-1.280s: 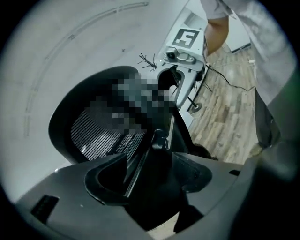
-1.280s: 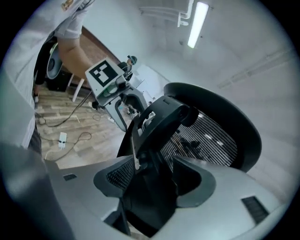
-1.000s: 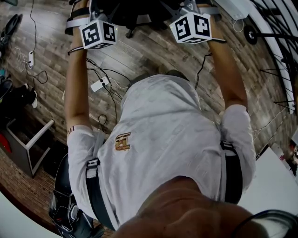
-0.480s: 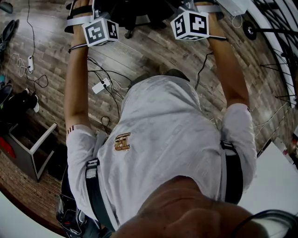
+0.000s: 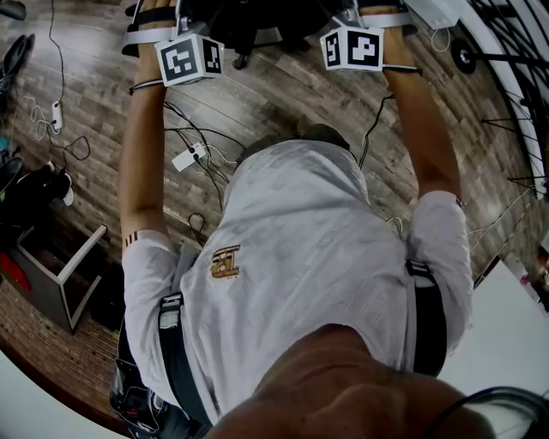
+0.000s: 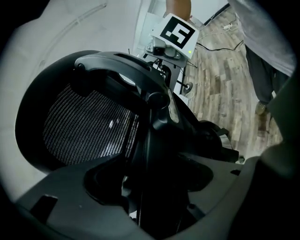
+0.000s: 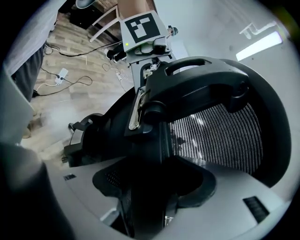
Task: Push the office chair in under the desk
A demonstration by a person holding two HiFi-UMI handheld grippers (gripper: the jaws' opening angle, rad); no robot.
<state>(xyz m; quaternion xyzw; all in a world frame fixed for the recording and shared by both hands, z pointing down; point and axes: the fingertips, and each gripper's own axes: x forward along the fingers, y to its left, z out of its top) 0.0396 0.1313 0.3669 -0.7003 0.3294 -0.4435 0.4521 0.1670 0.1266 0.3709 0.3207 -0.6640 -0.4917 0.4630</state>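
The black office chair (image 5: 257,17) shows only as a dark shape at the top edge of the head view, between my two outstretched arms. My left gripper (image 5: 176,21) and right gripper (image 5: 352,17) both reach into it, marker cubes facing up. In the left gripper view the chair's mesh back (image 6: 89,126) and curved top bar fill the frame, and its dark upright frame bar runs through the left gripper (image 6: 150,187). The right gripper view mirrors this: mesh back (image 7: 220,136), and the same bar inside the right gripper (image 7: 147,197). Both jaw pairs sit tight against the bar.
Wood floor with loose cables and a white adapter (image 5: 187,157) lies just ahead of my feet. A power strip (image 5: 57,110), shoes (image 5: 43,184) and an open grey box (image 5: 64,274) are at the left. A black wire rack (image 5: 515,69) stands right; a white tabletop (image 5: 506,343) is lower right.
Both marker cubes have crept toward the top of the head view, away from my body, the chair going with them. Floor items at the left have shifted slightly.
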